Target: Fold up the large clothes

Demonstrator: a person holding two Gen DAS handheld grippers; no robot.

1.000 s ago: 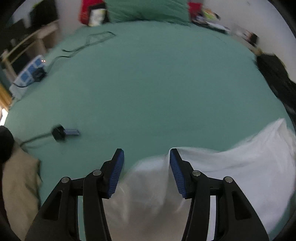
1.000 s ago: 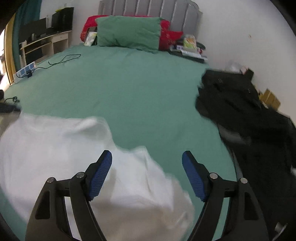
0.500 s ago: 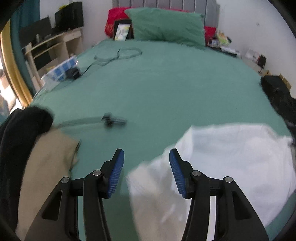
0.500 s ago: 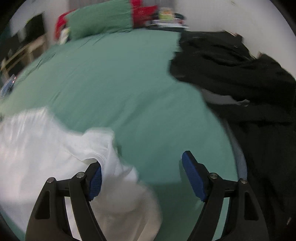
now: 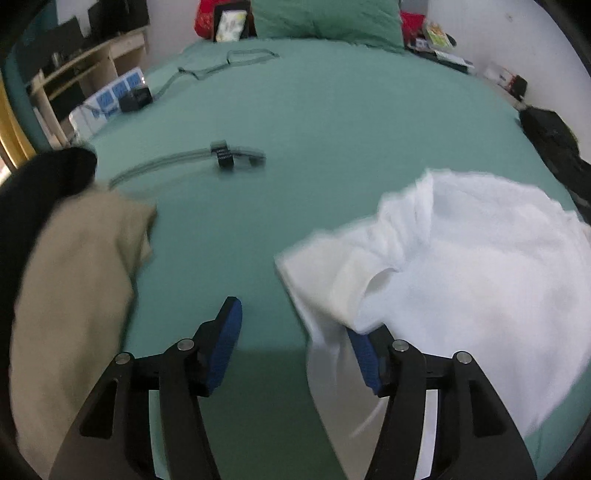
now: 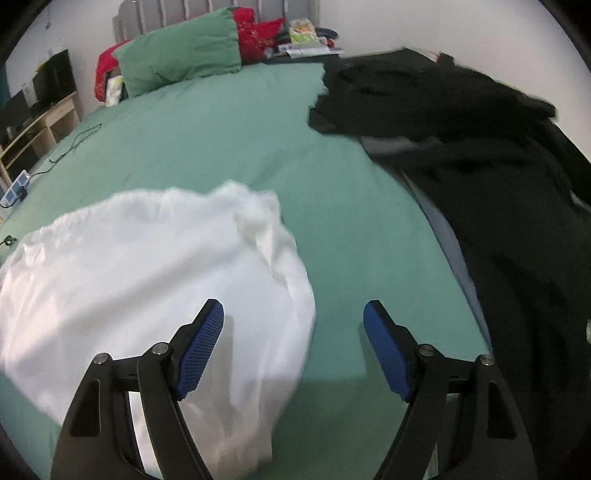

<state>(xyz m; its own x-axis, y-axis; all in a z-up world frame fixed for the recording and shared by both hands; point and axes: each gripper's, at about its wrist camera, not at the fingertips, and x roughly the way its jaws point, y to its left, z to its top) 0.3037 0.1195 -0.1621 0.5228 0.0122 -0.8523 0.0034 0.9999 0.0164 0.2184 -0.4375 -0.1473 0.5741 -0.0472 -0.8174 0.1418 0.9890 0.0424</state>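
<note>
Well, the white garment (image 6: 147,266) lies rumpled on the green bed (image 6: 221,147), soft, light, floppy; I'd pinch its corners. Left gripper (image 5: 295,350) and right gripper (image 6: 293,347) hover, jaws spread, empty.

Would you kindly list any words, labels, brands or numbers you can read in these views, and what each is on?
None can be read.
Framed picture by the pillow: print too blurred.
Packets at the headboard: lettering too small.
Blue and white power strip: no legible marking.
</note>
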